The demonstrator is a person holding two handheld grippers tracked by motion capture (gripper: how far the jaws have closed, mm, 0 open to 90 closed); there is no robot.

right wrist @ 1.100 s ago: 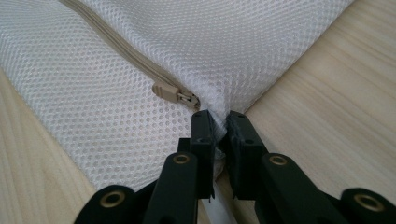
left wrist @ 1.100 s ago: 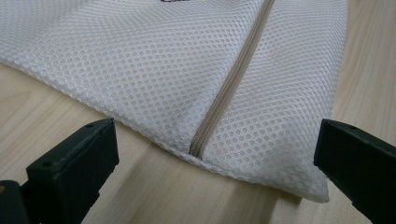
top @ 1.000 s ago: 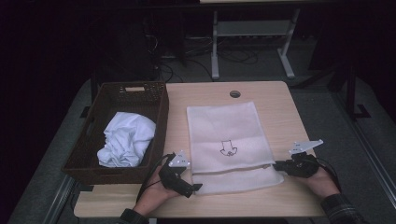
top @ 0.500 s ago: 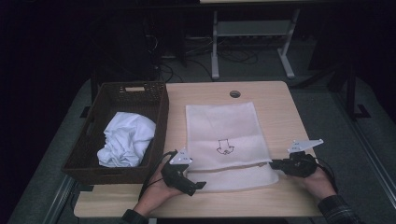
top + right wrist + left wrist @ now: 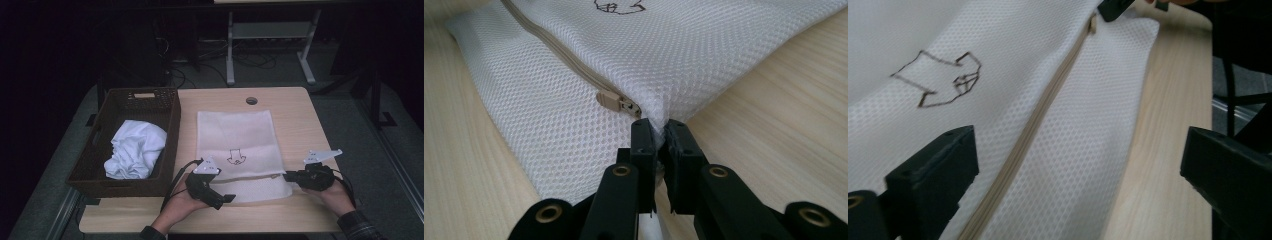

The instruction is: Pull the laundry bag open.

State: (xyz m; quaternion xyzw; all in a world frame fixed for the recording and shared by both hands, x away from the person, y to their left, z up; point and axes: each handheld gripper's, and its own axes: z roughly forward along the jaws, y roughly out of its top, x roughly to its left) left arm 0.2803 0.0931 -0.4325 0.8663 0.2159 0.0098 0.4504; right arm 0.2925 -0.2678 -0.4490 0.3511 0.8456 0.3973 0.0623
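- Nearest: right gripper (image 5: pixel 655 131) has its jaws pinched together on the edge of the mesh bag (image 5: pixel 235 145), right beside the zipper pull (image 5: pixel 616 103). Bag lies flat on the wooden table (image 5: pixel 295 112), near edge twd the person.
- Left gripper (image 5: pixel 220 198) w/ jaws wide apart, holding nothing; it sits at the bag's near-left corner, low over the fabric.
- Handling, my guess: bag is v. light, limp, thin – it'll drape and bunch, not hold shape. Mesh gives decent bite, so slip risk low, but a pinch may catch only 1 layer.
- Best holds prob. the hemmed edge by the zipper (image 5: pixel 1048 107) end, or the pull tab itself; pull is small and needs a fine pinch.
- Materials: white honeycomb mesh, beige zipper tape across near end, small dark line drawing (image 5: pixel 236 157) printed on top.
- Farther left: dark woven basket (image 5: pixel 170 100), rigid, w/ crumpled white cloth (image 5: pixel 135 147) inside – soft, loose.
- Far: round cable hole (image 5: pixel 251 100) in tabletop.
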